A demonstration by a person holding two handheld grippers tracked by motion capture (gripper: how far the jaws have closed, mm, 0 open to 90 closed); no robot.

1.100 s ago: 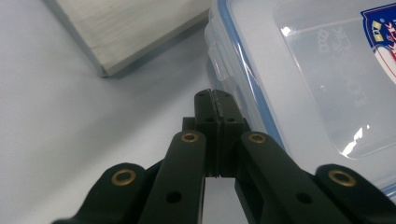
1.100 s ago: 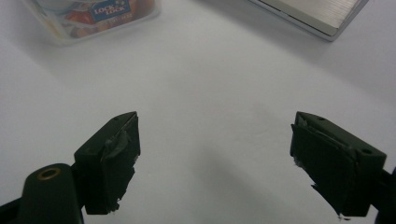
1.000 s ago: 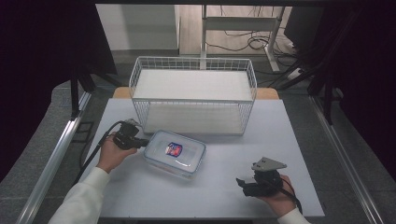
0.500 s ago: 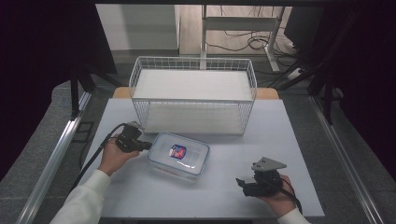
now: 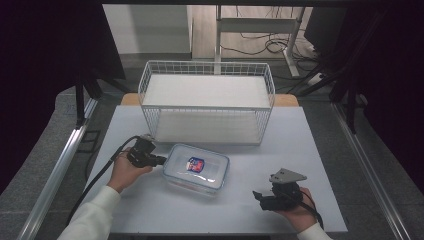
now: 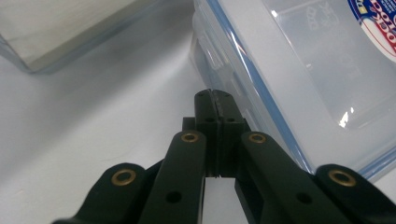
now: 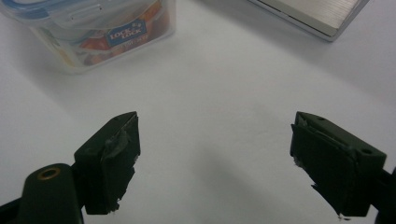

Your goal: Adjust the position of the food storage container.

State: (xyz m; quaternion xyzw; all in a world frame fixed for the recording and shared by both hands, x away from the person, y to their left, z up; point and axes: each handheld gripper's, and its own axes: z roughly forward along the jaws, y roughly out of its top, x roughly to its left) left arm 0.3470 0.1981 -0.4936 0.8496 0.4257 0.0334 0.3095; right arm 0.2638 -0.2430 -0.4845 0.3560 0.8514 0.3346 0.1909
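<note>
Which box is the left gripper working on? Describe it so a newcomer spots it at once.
On the white table, look just in front of the white wire basket. There lies a clear plastic container with a blue-edged lid, beside the left gripper, whose jaws are closed. A red and blue label on the lid sets it apart.

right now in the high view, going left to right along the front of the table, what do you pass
left gripper → clear plastic container → right gripper
</note>
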